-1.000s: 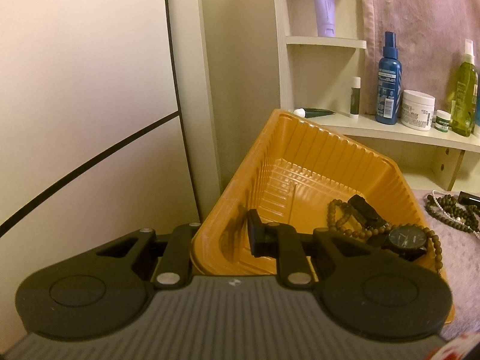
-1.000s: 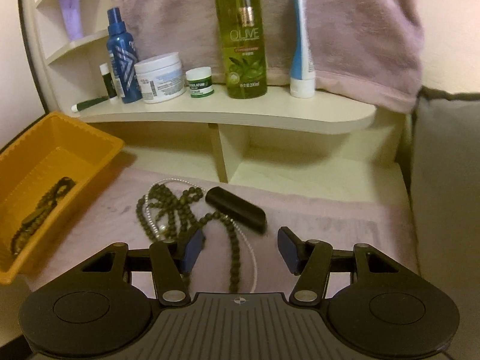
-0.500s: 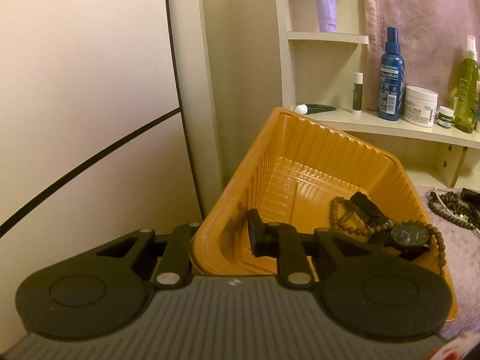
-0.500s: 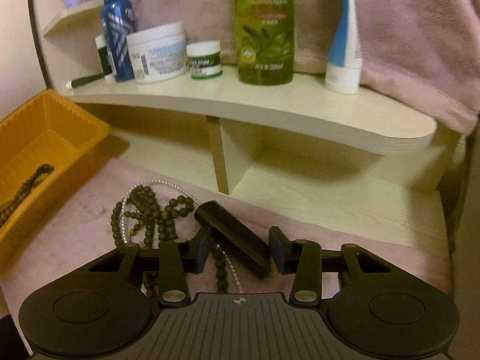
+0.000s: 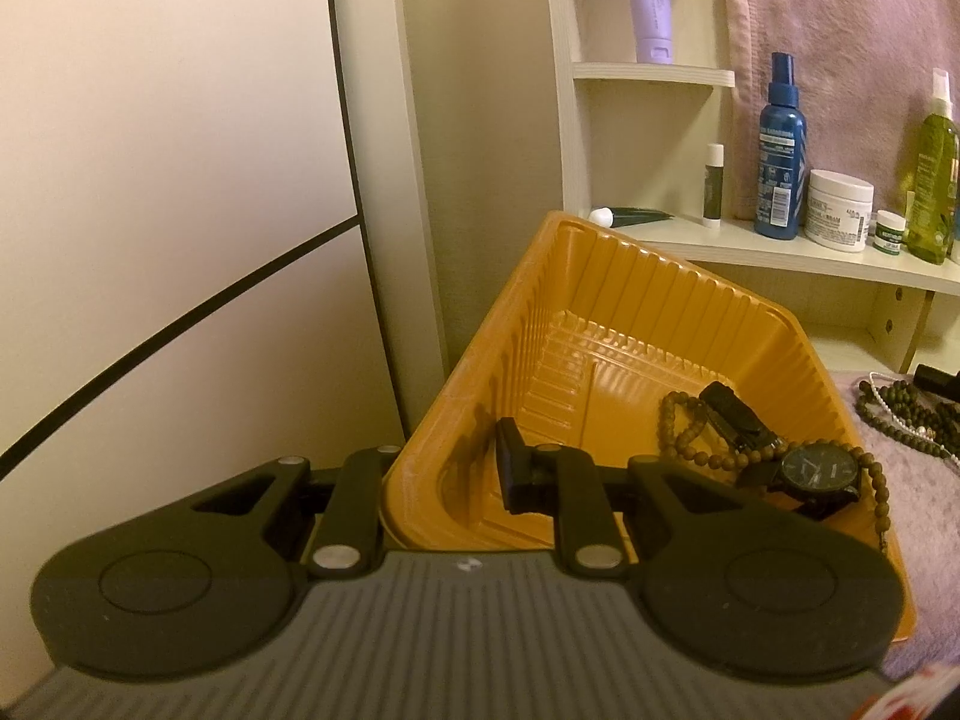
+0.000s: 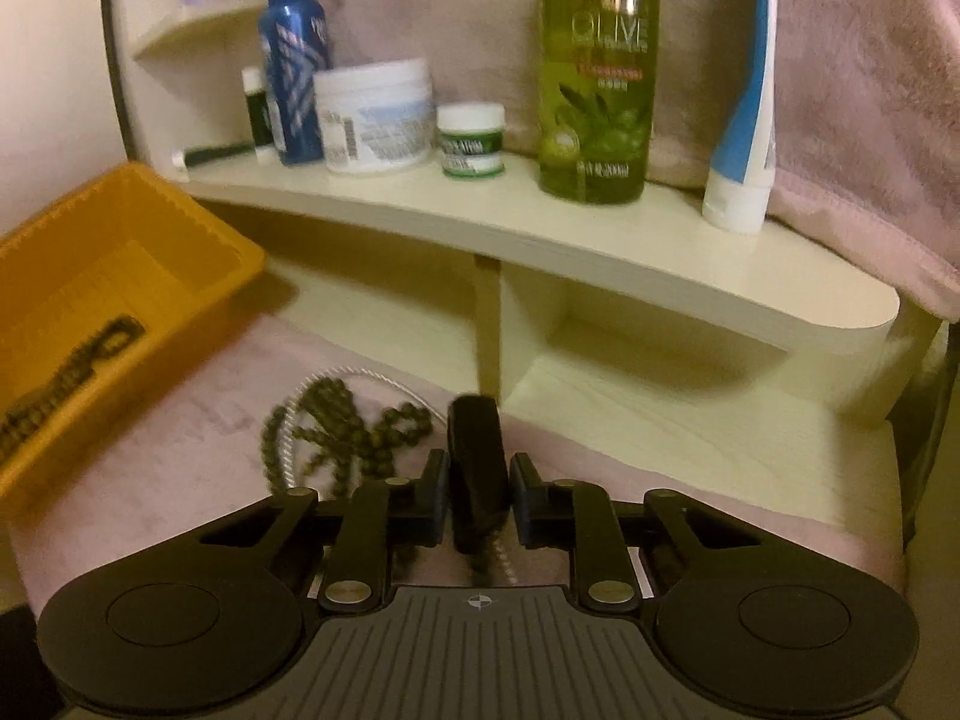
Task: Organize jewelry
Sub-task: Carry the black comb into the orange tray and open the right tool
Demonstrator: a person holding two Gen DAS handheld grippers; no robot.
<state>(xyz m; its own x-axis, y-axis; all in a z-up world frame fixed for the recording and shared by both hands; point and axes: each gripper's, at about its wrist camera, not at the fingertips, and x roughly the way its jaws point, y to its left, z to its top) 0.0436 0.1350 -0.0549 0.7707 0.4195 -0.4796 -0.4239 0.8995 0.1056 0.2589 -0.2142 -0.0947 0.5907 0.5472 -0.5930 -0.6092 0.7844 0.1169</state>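
My left gripper (image 5: 447, 471) is shut on the near wall of the orange tray (image 5: 600, 276), with one finger inside and one outside. In the tray lie a black watch (image 5: 819, 471), a brown bead bracelet (image 5: 684, 438) and a small black clasp piece (image 5: 735, 414). My right gripper (image 6: 479, 483) is low over the pink cloth (image 6: 180, 456). Its jaws are closing on a black oblong bar (image 6: 477, 450), which fills the gap and touches both pads. Just left of it lie a dark green bead necklace (image 6: 348, 426) and a white pearl strand (image 6: 372, 373).
A cream shelf (image 6: 540, 222) stands behind, bearing a blue spray bottle (image 6: 294, 60), a white jar (image 6: 375, 114), a small green jar (image 6: 471, 141), an olive bottle (image 6: 597, 72) and a blue-white tube (image 6: 744, 138). A pink towel (image 6: 840, 90) hangs behind. The wall is close on the left.
My right gripper moved forward over the beads to the black bar and its jaws narrowed around it. The left gripper and the tray kept still.
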